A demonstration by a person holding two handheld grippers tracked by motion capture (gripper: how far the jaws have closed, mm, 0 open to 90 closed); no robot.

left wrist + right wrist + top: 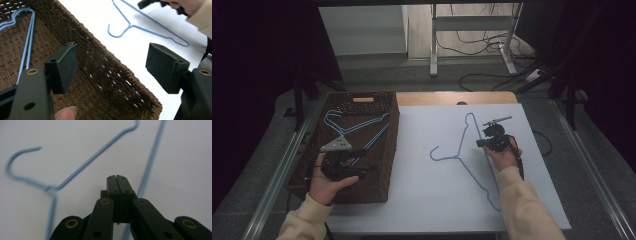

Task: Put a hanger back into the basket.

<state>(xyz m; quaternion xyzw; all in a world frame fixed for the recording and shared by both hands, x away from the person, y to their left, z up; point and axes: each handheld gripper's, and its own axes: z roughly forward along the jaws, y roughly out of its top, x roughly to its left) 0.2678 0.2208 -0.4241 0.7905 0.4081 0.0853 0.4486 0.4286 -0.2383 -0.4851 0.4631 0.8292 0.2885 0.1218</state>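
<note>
A blue wire hanger (457, 157) lies flat on the white table top (422, 195), its hook pointing left. My right gripper (480, 143) hovers just right of the hanger's neck, jaws pressed together with nothing between them. In the right gripper view the shut gripper (116, 177) sits above the hanger (48, 188), whose long bar runs under it. My left gripper (368, 161) hangs open over the brown wicker basket (362, 192). In the left gripper view this gripper (112, 67) straddles the basket's rim (140, 90), and the hanger (130, 25) lies beyond it.
More blue hangers (357, 125) lie inside the basket, also seen in the left gripper view (27, 40). A wooden strip (452, 98) edges the table at the back. Metal rails run along both sides, and cables and a stand sit on the floor behind.
</note>
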